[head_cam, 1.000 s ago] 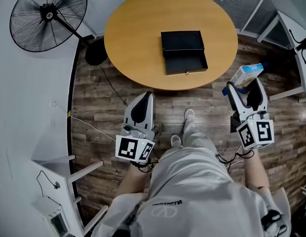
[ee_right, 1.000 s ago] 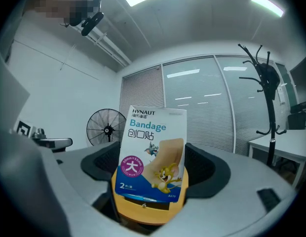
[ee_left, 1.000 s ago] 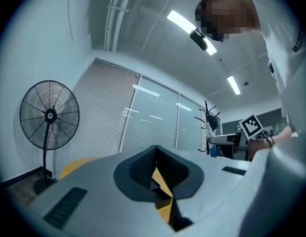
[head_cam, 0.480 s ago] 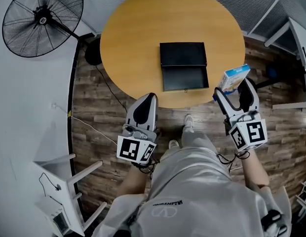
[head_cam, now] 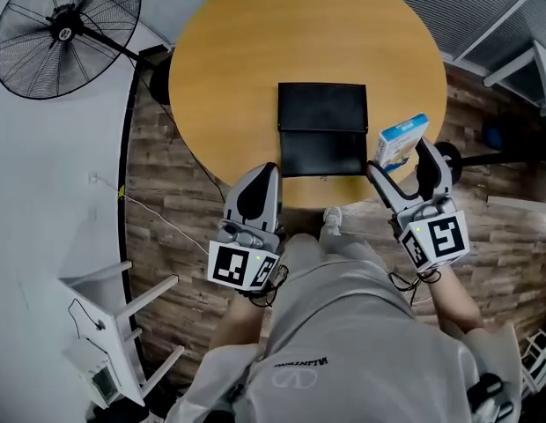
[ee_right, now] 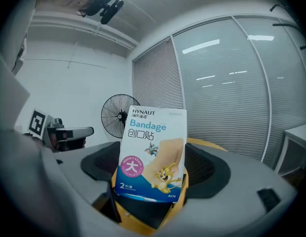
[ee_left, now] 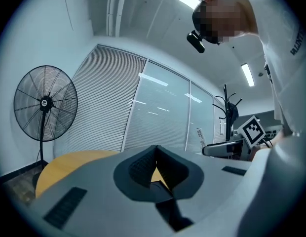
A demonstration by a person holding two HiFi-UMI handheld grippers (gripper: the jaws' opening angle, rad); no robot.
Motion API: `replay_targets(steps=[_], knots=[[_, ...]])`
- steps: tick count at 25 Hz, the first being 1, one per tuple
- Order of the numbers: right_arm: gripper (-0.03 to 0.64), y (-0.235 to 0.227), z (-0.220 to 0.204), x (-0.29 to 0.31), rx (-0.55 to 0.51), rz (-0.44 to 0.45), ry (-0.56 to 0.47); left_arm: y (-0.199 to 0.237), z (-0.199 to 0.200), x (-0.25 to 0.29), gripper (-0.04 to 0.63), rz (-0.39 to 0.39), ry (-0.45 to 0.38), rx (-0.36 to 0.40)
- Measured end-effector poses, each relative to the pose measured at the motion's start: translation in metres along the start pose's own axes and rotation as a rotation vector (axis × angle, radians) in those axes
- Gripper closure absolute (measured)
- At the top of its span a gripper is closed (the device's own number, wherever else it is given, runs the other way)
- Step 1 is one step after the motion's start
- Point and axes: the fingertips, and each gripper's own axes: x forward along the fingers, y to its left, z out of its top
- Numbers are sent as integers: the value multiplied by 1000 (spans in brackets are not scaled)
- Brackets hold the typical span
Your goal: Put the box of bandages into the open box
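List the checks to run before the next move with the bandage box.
1. Bandage box held between the right gripper jaws: ok.
2. Firmness of that hold: cannot tell.
3. Open box has its lid folded back and its inside exposed: ok.
4. Bandage box above the open box: not ok, it hangs to the right of it.
5. Table bare between the two: ok.
6. Left gripper shut, empty, off to the open box's left: ok.
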Motion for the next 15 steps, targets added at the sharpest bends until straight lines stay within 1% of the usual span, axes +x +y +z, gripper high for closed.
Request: replay_targets(steps=[7,15], knots=[[198,-2,-16,28,-2,41,62,12,-17,32,588,20,20,-16],[198,10,-34,67,-53,74,160,33,-39,59,588,-13,52,-55]])
